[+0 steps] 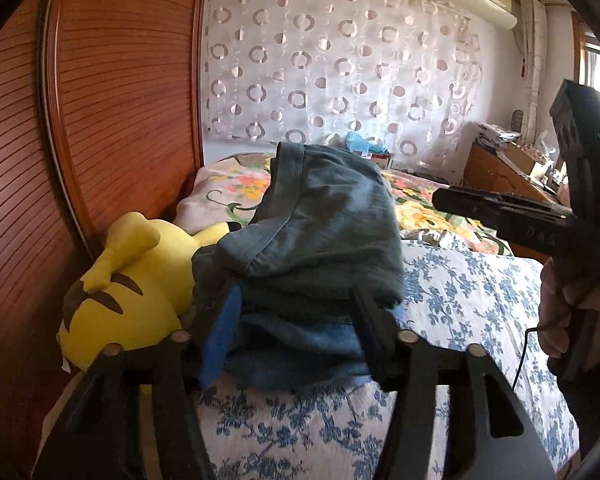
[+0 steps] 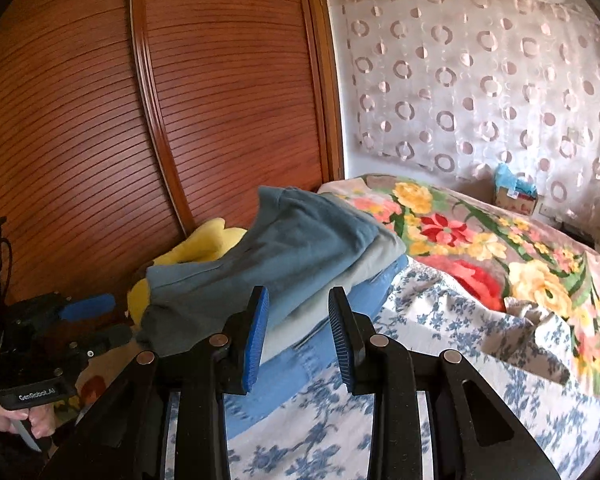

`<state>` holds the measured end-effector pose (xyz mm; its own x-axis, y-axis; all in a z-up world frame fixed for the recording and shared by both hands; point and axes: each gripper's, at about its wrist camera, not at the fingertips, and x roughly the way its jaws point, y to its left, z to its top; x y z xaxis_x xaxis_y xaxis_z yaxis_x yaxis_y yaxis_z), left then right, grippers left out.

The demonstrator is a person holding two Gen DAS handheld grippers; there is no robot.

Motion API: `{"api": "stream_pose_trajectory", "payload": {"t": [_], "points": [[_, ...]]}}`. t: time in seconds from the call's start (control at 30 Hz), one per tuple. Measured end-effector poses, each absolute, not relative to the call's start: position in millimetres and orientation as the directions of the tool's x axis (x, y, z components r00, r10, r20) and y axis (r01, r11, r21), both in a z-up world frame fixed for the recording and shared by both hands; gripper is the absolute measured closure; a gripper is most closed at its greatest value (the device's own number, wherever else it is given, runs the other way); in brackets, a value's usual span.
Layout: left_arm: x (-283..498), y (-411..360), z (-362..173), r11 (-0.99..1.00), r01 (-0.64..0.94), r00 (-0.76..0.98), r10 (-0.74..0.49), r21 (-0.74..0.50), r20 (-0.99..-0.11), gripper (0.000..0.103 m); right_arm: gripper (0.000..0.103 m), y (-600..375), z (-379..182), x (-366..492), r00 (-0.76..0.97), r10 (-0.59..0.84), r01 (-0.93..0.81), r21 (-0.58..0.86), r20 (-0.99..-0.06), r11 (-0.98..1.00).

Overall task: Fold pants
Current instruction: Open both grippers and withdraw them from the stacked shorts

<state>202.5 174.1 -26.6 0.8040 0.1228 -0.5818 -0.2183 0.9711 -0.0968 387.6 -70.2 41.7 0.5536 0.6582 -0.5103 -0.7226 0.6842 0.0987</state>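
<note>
A stack of folded pants (image 1: 320, 240) lies on the bed, a grey-teal pair on top and bluer layers under it; the right wrist view shows the same stack (image 2: 284, 256) from its right side. My left gripper (image 1: 294, 330) straddles the near end of the stack. Its blue pad (image 1: 220, 332) stands at the cloth's left flank, the other finger at its right, and the jaws look slack around the cloth. My right gripper (image 2: 298, 334) is open with nothing between its pads, and it hovers off the stack's right side, seen also as the right gripper (image 1: 440, 198) in a hand.
A yellow plush toy (image 1: 132, 288) lies against the slatted wooden wardrobe doors (image 1: 120, 100), left of the stack. A flowered blanket (image 2: 480, 248) covers the far bed and a blue-patterned sheet (image 1: 460, 300) the near part. A cluttered wooden desk (image 1: 500, 168) stands far right.
</note>
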Motion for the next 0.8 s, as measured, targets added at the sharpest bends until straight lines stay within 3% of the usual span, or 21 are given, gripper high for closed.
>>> {"api": "stream_pose_trajectory", "payload": {"t": [0.27,0.63,0.8], "points": [[175,170,-13,0.977,-0.184,0.827,0.094,-0.108,-0.554,0.01,0.071,-83,39,361,0.56,0.658,-0.717,0.103,-0.503,0.689],[144,155,2,0.983,-0.168,0.843,0.106,-0.07,-0.528,0.007,0.039,-96,47,320,0.584,0.655,-0.716,0.076,-0.48,0.694],[128,145,7,0.988,-0.14,0.857,0.085,-0.071,-0.508,0.007,0.031,-107,51,299,0.602,0.651,-0.705,0.076,-0.463,0.705]]}}
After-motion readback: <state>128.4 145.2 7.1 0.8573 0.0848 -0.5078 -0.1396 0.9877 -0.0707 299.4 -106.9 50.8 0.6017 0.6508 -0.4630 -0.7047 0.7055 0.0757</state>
